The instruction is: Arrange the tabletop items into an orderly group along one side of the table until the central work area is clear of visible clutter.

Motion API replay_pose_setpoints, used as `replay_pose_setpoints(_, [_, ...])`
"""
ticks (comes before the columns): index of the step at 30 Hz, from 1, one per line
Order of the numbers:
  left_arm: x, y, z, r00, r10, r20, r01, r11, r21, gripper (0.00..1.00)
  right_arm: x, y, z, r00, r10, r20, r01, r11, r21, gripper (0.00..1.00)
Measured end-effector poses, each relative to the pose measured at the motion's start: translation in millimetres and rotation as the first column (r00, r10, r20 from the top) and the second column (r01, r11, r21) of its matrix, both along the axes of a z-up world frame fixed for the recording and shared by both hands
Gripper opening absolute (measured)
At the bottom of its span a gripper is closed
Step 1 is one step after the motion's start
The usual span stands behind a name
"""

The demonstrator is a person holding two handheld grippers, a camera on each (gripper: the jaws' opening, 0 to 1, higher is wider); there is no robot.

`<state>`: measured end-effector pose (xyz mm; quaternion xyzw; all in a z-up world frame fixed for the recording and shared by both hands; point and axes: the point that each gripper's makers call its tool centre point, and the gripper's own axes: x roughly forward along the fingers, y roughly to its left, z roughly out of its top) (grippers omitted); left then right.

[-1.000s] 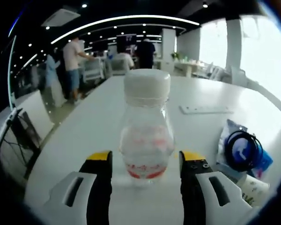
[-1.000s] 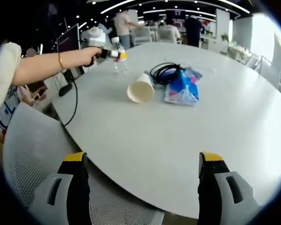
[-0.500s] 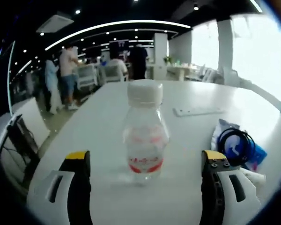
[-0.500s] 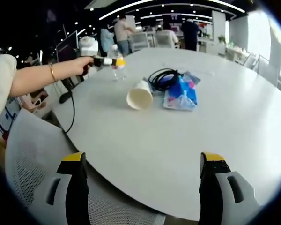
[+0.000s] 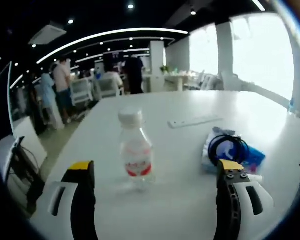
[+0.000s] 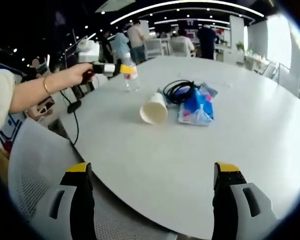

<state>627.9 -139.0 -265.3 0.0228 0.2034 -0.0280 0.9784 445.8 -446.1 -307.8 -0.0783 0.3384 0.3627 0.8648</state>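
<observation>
A clear plastic bottle [image 5: 135, 150] with a white cap and red label stands upright on the white table [image 5: 180, 200]. My left gripper [image 5: 156, 169] is open, its jaws a little short of the bottle and apart from it. To the right lie a coiled black cable [image 5: 229, 148] and the blue packet [image 5: 252, 158] under it. In the right gripper view, my right gripper [image 6: 154, 170] hangs open over the table's near edge, holding nothing. Farther off lie a tipped paper cup [image 6: 154, 108], the cable [image 6: 181, 89], the blue packet [image 6: 195, 110], the bottle [image 6: 130, 76] and the hand-held left gripper [image 6: 126, 70].
A white power strip [image 5: 195, 121] lies farther back on the table. A mesh office chair [image 6: 35, 170] stands at the table's near edge. A monitor [image 5: 20, 155] sits off the left side. People stand in the background [image 5: 60, 90].
My left gripper's jaws have spread wide and drawn back from the bottle, which stays upright on the table. The right gripper has hardly moved.
</observation>
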Motion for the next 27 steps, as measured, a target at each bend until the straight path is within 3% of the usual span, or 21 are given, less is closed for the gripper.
replay_pose_setpoints(6, [-17.9, -13.4, -0.1, 0.998, -0.059, -0.032, 0.060, 0.998, 0.015, 0.99, 4.7, 4.3, 6.8, 1.000, 0.010, 0.020, -0.011, 1.000, 0.018, 0.99])
replay_pose_setpoints(14, [-42.1, -37.5, 6.6, 0.989, -0.143, -0.031, 0.143, 0.990, 0.000, 0.99, 6.9, 8.0, 8.2, 0.999, 0.033, 0.033, -0.033, 0.999, 0.016, 0.99])
replay_pose_setpoints(23, [-63.9, -63.6, 18.2, 0.975, -0.221, 0.009, 0.221, 0.975, 0.014, 0.99, 12.8, 7.1, 16.2, 0.996, 0.034, 0.077, -0.037, 0.999, 0.030, 0.99])
replay_pose_setpoints(27, [-72.4, -67.4, 13.9, 0.968, -0.251, -0.017, 0.251, 0.968, 0.023, 0.99, 12.9, 5.8, 18.5, 0.997, 0.032, 0.074, -0.035, 0.999, 0.037, 0.99])
